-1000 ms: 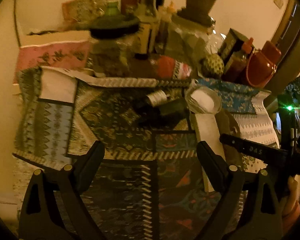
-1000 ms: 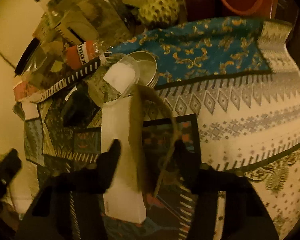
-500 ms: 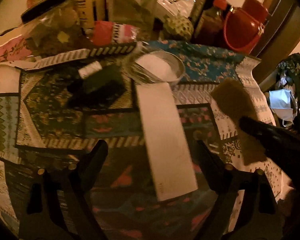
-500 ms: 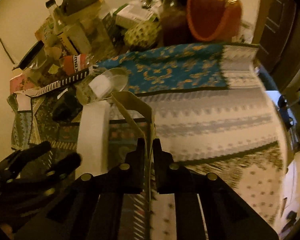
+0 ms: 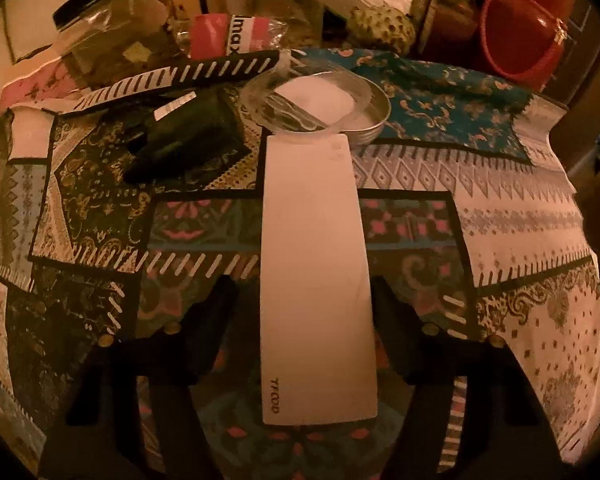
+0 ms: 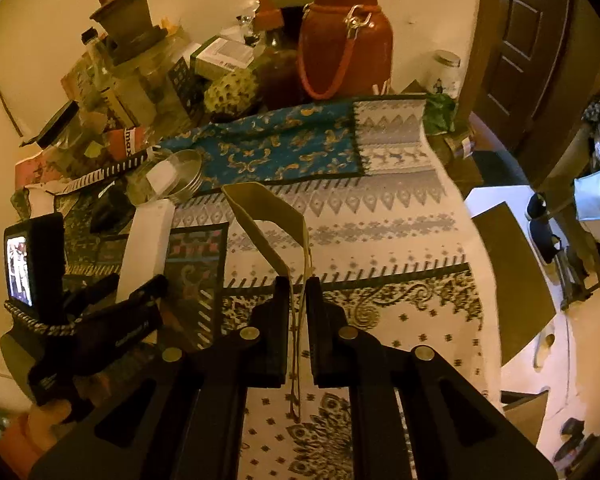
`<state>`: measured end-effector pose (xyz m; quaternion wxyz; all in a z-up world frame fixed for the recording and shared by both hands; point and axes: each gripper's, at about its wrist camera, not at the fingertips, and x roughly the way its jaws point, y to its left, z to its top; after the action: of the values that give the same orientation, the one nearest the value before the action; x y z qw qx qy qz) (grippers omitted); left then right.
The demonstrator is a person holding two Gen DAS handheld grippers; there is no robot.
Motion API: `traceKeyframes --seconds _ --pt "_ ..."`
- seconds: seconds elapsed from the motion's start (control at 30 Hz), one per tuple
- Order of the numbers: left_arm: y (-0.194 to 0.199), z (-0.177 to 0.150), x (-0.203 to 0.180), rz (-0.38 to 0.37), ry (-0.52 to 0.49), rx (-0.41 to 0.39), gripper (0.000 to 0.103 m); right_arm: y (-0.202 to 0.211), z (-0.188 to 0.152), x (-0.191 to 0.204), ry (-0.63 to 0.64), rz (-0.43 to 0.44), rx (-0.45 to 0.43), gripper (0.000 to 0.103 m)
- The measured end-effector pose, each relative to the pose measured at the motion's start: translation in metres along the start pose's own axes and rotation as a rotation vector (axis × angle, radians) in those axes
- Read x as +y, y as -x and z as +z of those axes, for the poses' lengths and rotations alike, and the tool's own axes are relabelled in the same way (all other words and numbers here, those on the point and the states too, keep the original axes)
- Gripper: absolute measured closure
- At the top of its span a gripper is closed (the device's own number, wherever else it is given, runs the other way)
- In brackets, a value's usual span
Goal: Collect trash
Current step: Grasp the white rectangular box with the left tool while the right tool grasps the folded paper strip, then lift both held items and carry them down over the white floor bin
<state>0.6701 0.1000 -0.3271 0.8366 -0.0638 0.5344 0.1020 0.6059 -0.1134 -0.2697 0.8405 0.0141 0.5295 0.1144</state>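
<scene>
A long white flat box (image 5: 316, 272) lies on the patterned tablecloth (image 5: 520, 232). My left gripper (image 5: 302, 300) straddles its near half. The jaws are closing, and a gap still shows between the left finger and the box edge. My right gripper (image 6: 298, 288) is shut on a folded tan cardboard strip (image 6: 268, 220), held up over the pale part of the cloth. The right wrist view also shows the white box (image 6: 148, 236), at the left. A dark crumpled wrapper (image 5: 188, 136) lies left of the box's far end.
A round tin with a clear lid (image 5: 332, 100) touches the box's far end. Jars, bottles, a custard apple (image 5: 384, 26) and a red jug (image 5: 524, 40) crowd the table's back. To the right the table edge drops to the floor beside a door (image 6: 532, 40).
My left gripper came down over the white box and its jaws narrowed around it. My right gripper shut on the tan strip and lifted it away to the right.
</scene>
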Motion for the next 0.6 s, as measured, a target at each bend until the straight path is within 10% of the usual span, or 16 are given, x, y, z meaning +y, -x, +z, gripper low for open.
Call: traceKeyframes --seconds 0.13,0.6 --pt "0.0 0.002 -0.005 -0.005 -0.011 -0.015 0.052 0.011 0.001 -0.004 -0.001 0.011 -0.021 0.095" --pt "0.064 -0.02 -0.009 -0.143 0.072 0.015 0.053 0.063 -0.01 -0.038 0.026 0.054 -0.087 0.095"
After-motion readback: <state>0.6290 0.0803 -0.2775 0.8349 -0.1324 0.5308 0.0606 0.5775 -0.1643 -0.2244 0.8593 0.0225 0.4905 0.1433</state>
